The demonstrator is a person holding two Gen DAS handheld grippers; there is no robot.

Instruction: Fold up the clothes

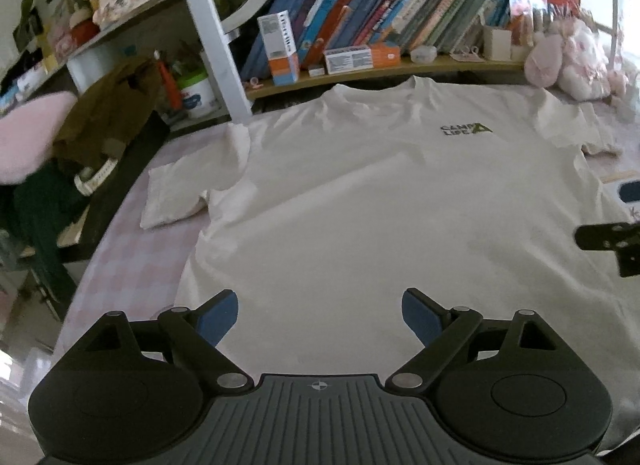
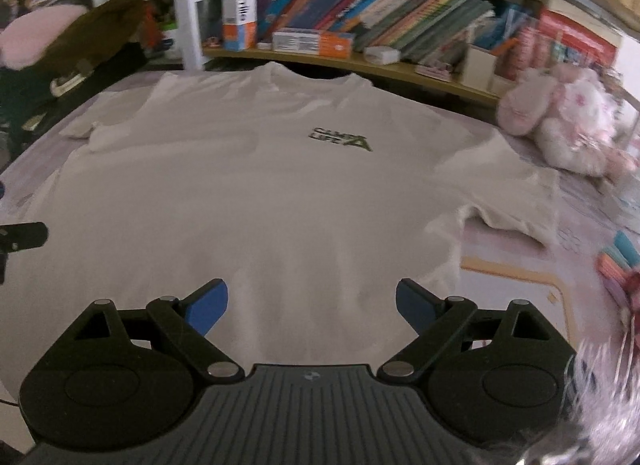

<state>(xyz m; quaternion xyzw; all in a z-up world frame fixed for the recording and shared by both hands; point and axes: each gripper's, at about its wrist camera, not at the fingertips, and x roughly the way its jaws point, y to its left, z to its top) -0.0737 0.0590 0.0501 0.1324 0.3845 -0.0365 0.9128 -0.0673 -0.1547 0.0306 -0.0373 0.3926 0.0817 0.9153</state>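
Fabric is filling most of the left wrist view: a white T-shirt [image 1: 380, 193] is lying spread flat, front up, on the bench [image 1: 132, 265], which is wearing a pink checked cloth. Its collar is pointing toward a shelf of books [image 1: 380, 13] at the back, and a small green logo [image 1: 466, 130] is showing on the chest. One short sleeve is stretching out to the left over the checked cloth. The left claw [image 1: 320, 319] is hovering over the lower part of the shirt with its blue-padded fingers [image 1: 218, 321] spread wide, pinching nothing. A black piece of the other tool is poking in at the right edge. A pink plush toy [image 1: 572, 61] is sitting at the far right corner.

From the right wrist view, which is somewhat blurred, the same T-shirt [image 2: 260, 201] is lying flat, with the logo [image 2: 342, 139] near its middle and the other sleeve lying rumpled at the right. The right claw [image 2: 312, 311] is hanging over the hem area, its fingers [image 2: 208, 311] wide apart and holding nothing. The plush toy [image 2: 560, 121] is resting beside the shirt's far right shoulder, below the books [image 2: 380, 13].
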